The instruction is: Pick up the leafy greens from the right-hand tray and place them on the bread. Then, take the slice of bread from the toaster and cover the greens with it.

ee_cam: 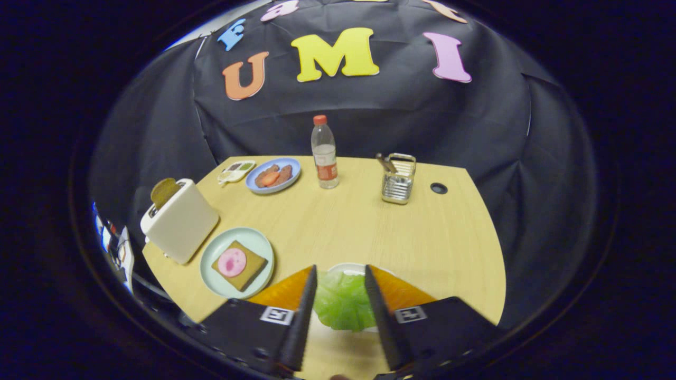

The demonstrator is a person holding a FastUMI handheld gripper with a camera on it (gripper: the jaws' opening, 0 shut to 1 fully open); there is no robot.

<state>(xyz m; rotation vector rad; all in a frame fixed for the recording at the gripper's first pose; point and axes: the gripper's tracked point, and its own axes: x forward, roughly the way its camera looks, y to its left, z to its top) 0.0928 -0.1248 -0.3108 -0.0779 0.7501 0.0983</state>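
At the bottom centre, the gripper (340, 279) straddles the leafy greens (342, 306) on their tray (346, 268), fingers apart, nothing gripped. Lower left, plated bread (240, 265) waits; toaster (179, 220) slice (164, 192) untouched. Everything's left.

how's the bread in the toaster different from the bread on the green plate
The toaster bread stands upright, poking out of the white toaster; the plate bread lies flat on the pale green plate. The plate bread carries a pink round slice; the toaster bread is bare. Both are brown. The open gripper straddles the leafy greens, touching neither bread.
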